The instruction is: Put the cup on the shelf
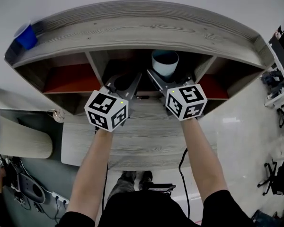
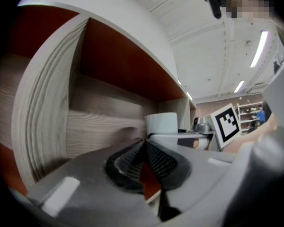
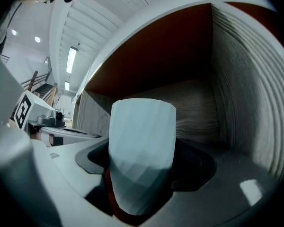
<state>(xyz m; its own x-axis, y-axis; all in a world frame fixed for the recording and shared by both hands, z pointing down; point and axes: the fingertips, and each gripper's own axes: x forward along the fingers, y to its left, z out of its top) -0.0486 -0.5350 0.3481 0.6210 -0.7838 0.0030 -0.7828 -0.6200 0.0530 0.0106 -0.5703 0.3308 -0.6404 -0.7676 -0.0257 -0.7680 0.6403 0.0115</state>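
Even indoor light, strong fisheye bending throughout.
The grey wood-grain shelf unit (image 1: 146, 32) is lit on top, while its red-backed compartments (image 1: 68, 79) beneath are left in shadow. Ceiling strip lights (image 2: 260, 48) are seen beyond the shelf in both gripper views, where corners are blackened and the nearest foreground is blurred.

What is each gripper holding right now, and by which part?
Right gripper grips the pale cup by its lower sides; left gripper holds nothing, jaws together.
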